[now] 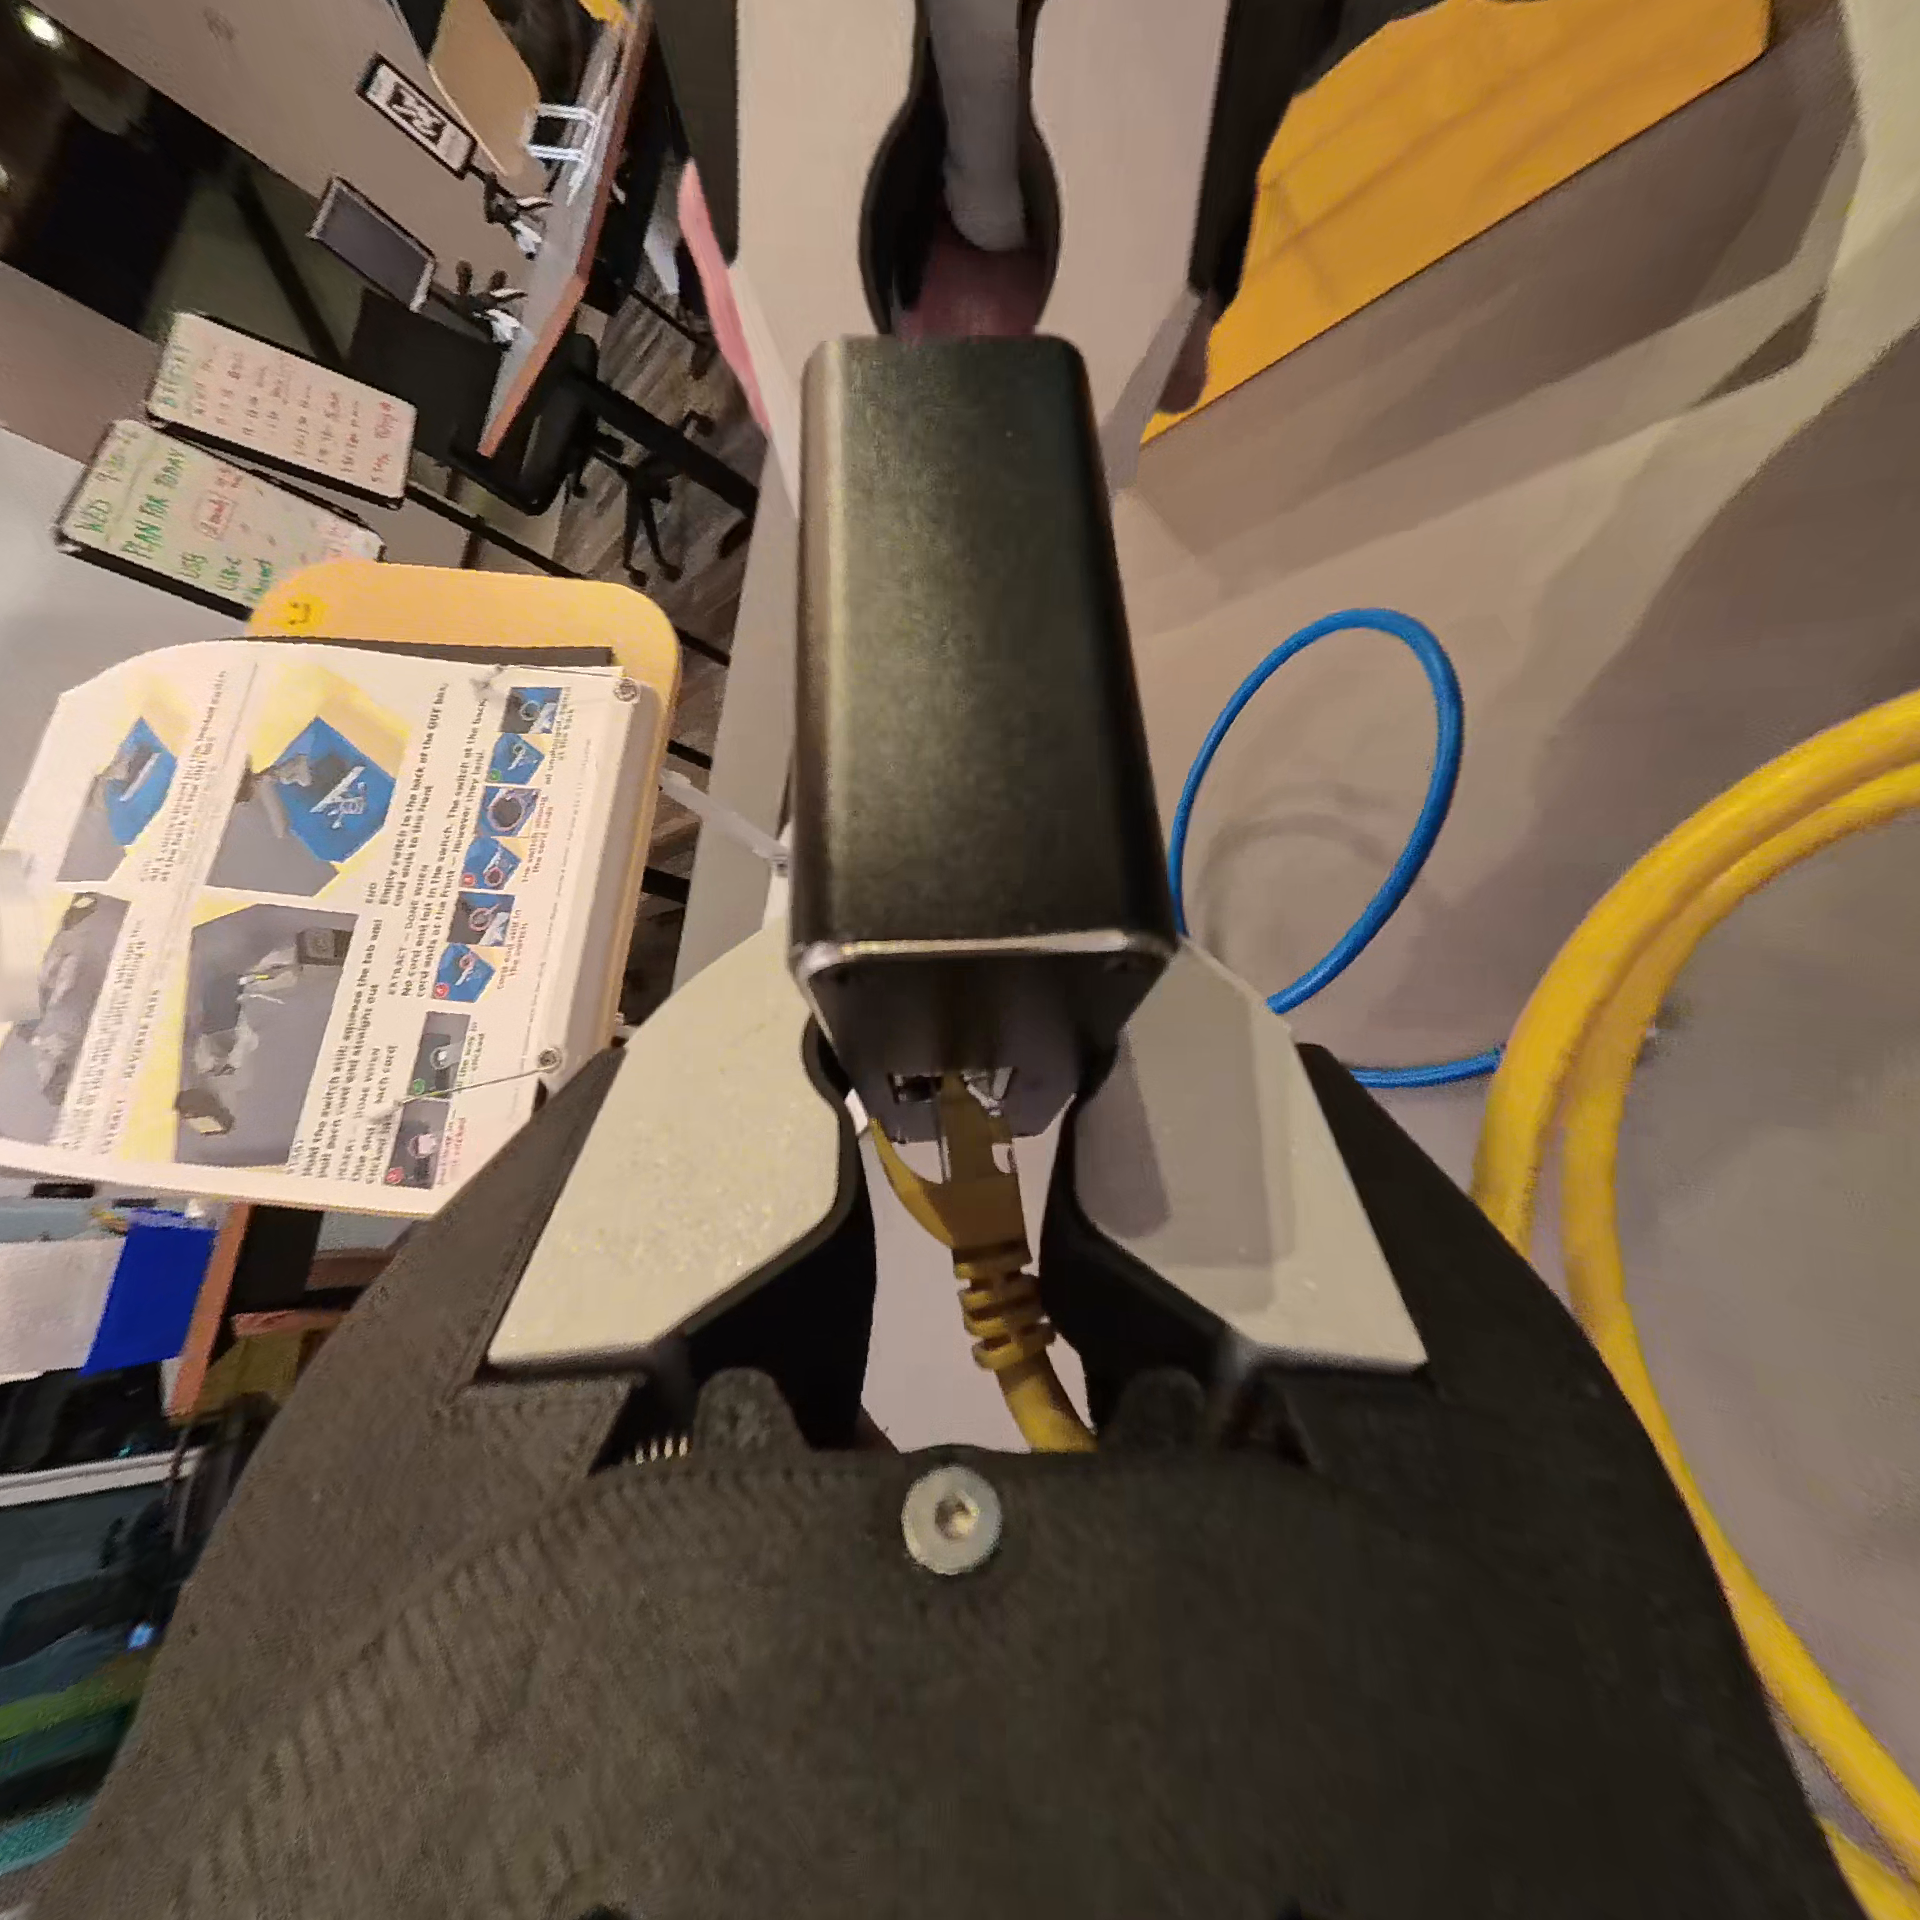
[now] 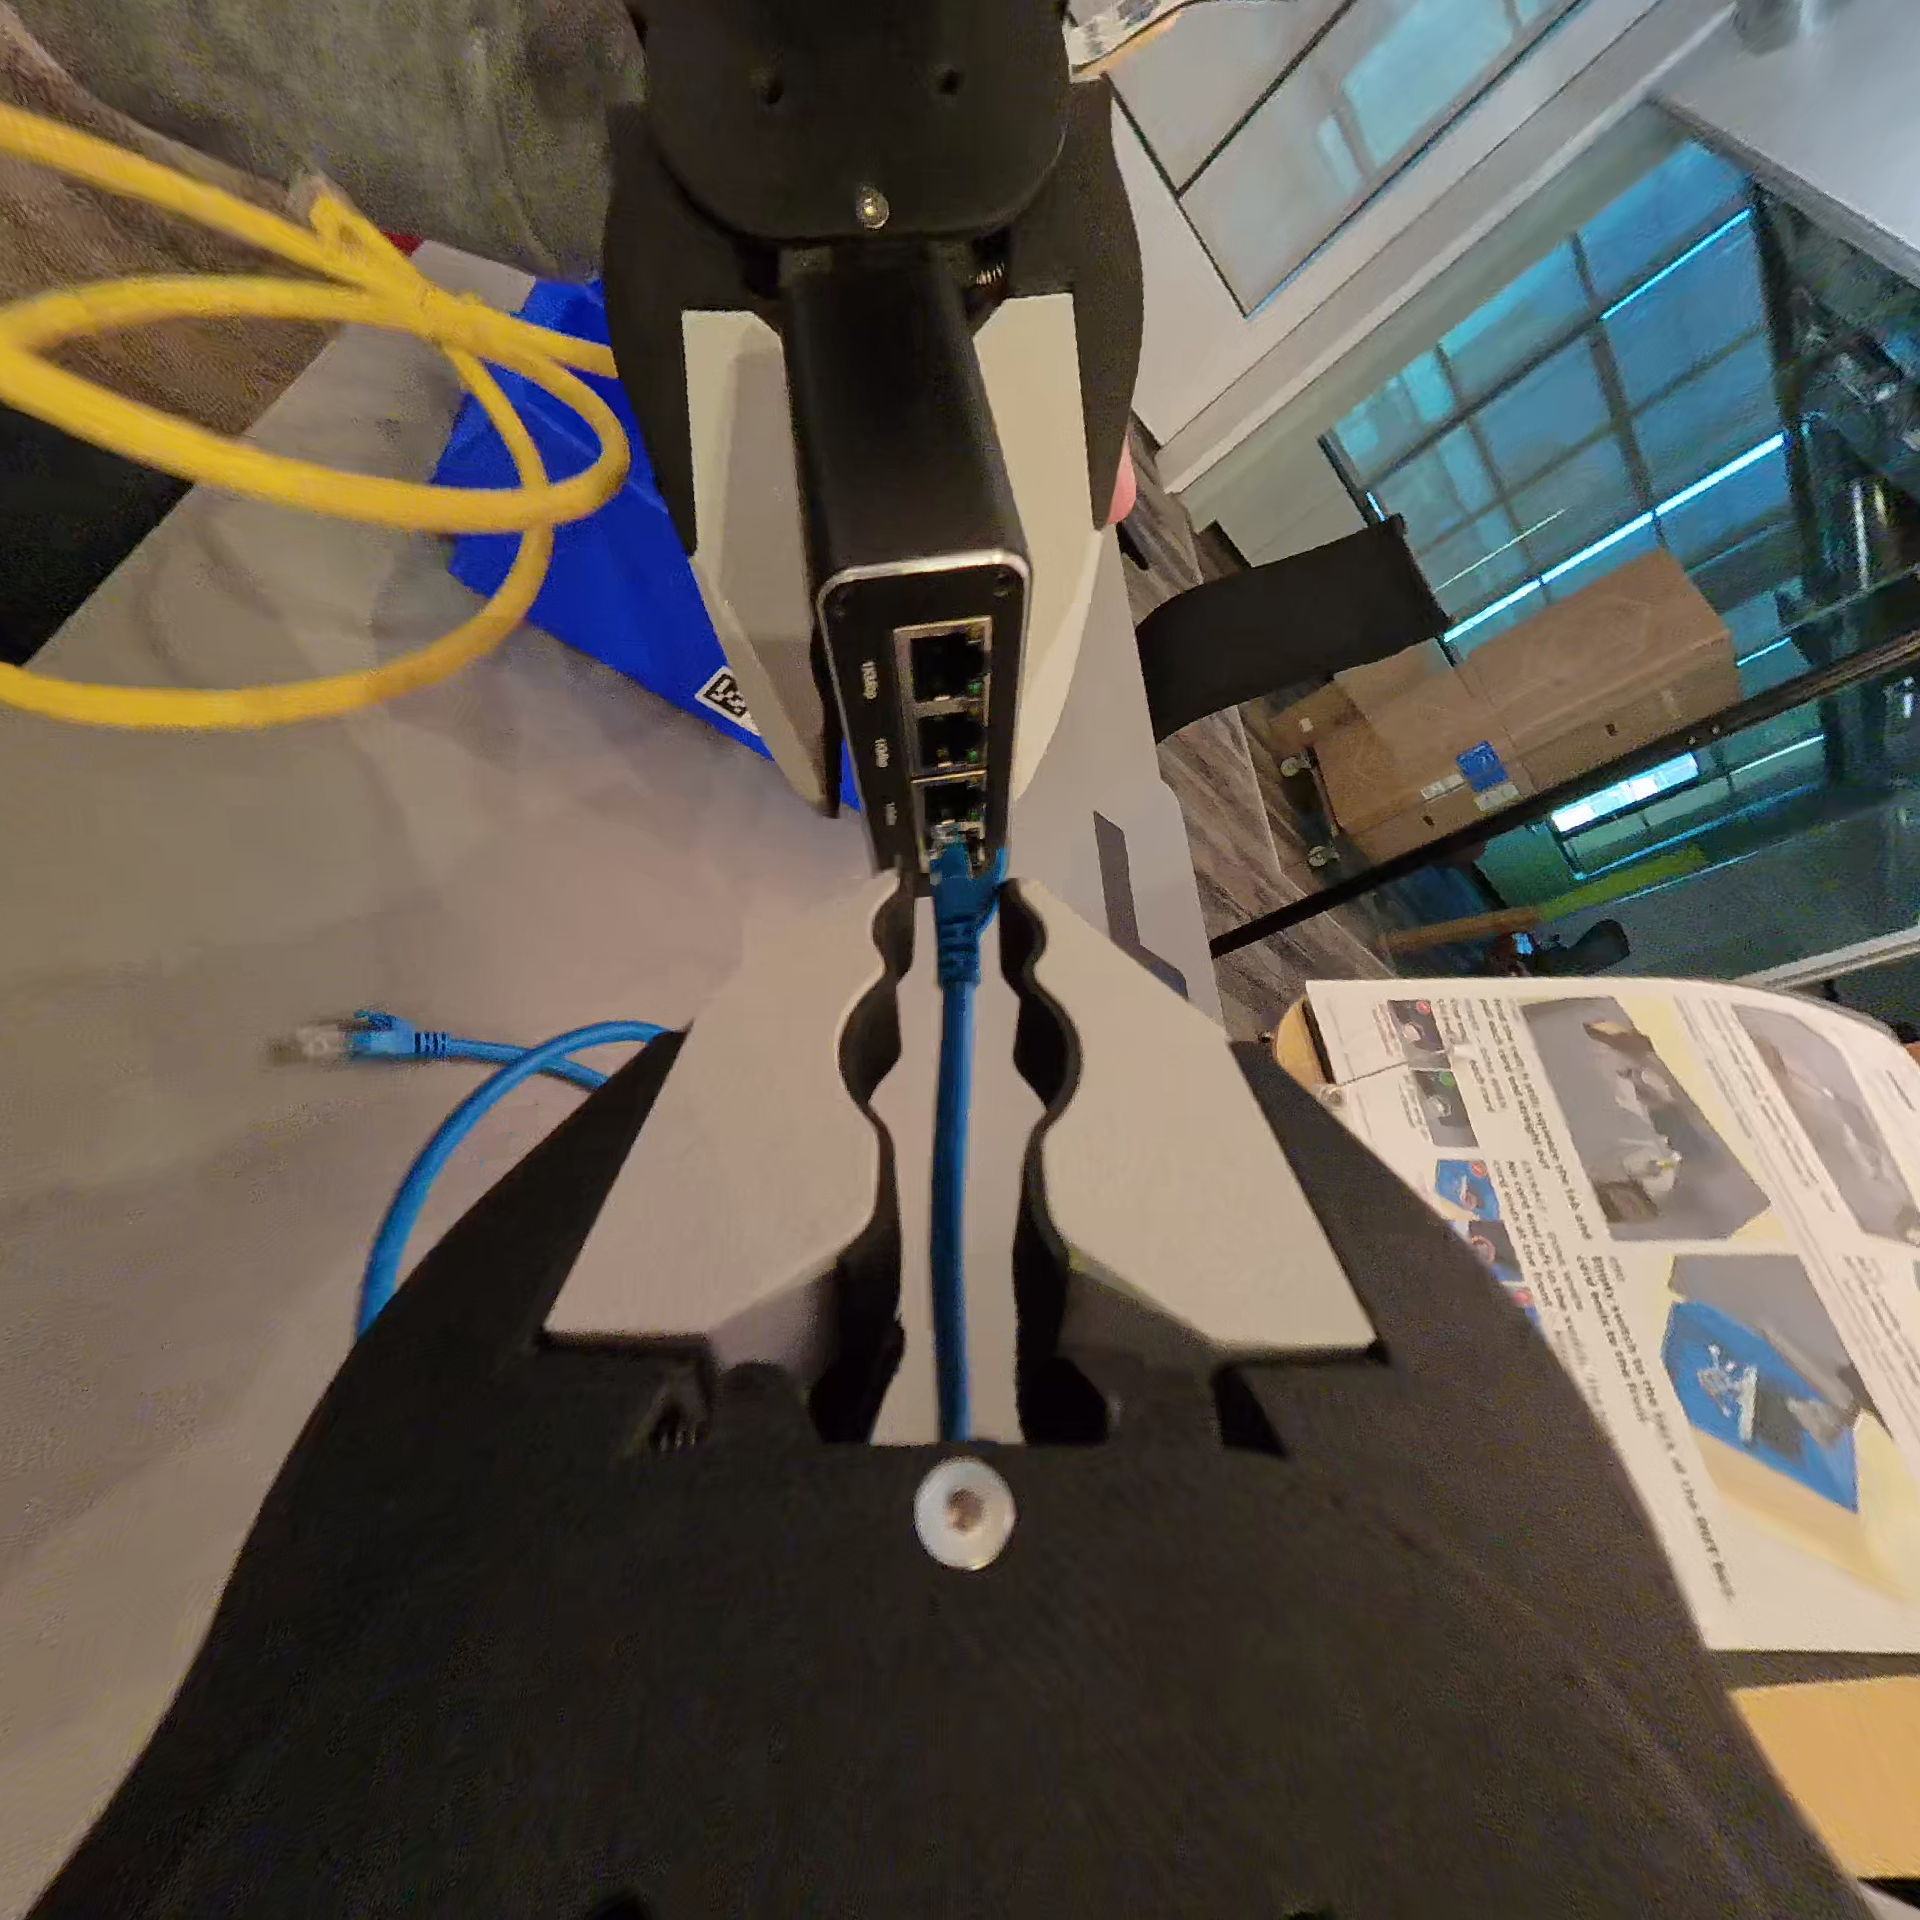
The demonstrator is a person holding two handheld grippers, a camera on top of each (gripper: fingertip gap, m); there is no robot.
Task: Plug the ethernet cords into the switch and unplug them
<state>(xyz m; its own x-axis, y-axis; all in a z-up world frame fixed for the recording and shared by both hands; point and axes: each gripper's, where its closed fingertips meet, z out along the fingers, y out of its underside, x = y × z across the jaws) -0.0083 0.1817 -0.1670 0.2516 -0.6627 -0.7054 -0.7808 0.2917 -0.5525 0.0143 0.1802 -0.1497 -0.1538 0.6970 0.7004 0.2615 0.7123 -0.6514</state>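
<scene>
A black metal switch (image 1: 956, 644) is held off the grey table between the fingers of my left gripper (image 1: 987, 940), which is shut on it. A yellow cord's plug (image 1: 977, 1174) sits in a port on the switch's near end. In the right wrist view the switch's other face (image 2: 935, 727) shows a column of ports. A blue cord's plug (image 2: 956, 883) is at the lowest port. My right gripper (image 2: 956, 899) is closed around the plug's boot, and the blue cord (image 2: 951, 1195) runs back between its fingers. The cord's free end (image 2: 343, 1039) lies on the table.
The yellow cord's loops (image 2: 312, 488) hang at the left, over a blue bin (image 2: 603, 582). A printed instruction sheet (image 2: 1662, 1247) stands at the table's edge. A yellow bin (image 1: 1455, 208) is at the back. Office desks, chairs and cardboard boxes (image 2: 1507, 707) lie beyond the table. My two grippers' fingertips are within a few centimetres of each other.
</scene>
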